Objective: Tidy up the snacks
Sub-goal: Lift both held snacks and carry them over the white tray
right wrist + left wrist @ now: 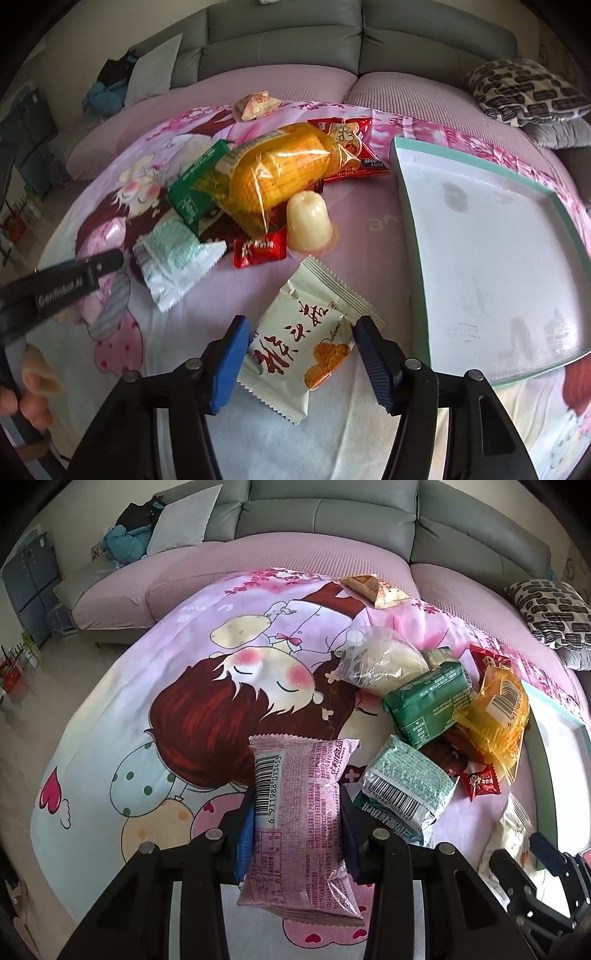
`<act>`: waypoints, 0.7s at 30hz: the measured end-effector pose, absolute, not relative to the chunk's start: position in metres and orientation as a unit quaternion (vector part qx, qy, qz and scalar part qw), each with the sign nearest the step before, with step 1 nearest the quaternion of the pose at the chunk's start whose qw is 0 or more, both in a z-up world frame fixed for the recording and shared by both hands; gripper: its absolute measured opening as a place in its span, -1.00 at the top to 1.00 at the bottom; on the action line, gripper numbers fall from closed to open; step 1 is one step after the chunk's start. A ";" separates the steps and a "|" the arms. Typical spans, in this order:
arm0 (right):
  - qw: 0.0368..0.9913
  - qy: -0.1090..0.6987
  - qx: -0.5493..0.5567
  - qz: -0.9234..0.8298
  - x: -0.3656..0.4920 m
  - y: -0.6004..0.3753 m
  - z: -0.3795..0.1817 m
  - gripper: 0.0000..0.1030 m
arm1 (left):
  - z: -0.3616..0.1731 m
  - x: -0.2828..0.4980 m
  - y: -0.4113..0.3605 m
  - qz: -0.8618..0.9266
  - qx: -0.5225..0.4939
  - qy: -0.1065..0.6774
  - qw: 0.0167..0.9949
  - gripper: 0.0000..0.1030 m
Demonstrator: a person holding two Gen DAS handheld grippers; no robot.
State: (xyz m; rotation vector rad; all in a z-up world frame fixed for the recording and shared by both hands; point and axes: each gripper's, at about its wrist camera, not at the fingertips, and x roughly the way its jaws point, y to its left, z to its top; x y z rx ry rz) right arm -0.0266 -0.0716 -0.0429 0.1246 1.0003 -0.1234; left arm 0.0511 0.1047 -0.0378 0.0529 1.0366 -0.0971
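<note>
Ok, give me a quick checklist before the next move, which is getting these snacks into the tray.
1. Left gripper clamped on the pink packet: ok.
2. Right gripper straddling the cream packet: ok.
3. Right gripper closed on it: not ok, open.
4. Tray has room: ok, nothing in it.
5. Pink packet secure against slipping: cannot tell.
</note>
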 end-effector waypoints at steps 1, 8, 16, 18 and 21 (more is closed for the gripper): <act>0.873 0.481 0.057 -0.059 -0.029 -0.072 -0.043 -0.28 | -0.038 0.051 0.105 -0.044 0.026 0.497 0.866 0.21; 0.862 0.493 0.097 -0.061 -0.034 -0.085 -0.045 -0.43 | -0.037 0.048 0.105 -0.044 0.026 0.498 0.865 0.21; 0.863 0.497 0.077 -0.044 -0.025 -0.064 -0.052 -0.43 | -0.038 0.047 0.103 -0.053 0.025 0.501 0.864 0.21; 0.866 0.495 0.060 -0.041 -0.022 -0.056 -0.053 -0.39 | -0.038 0.047 0.103 -0.054 0.024 0.500 0.864 0.21; 0.867 0.494 0.040 -0.047 -0.022 -0.052 -0.054 -0.13 | -0.038 0.046 0.104 -0.053 0.022 0.499 0.865 0.21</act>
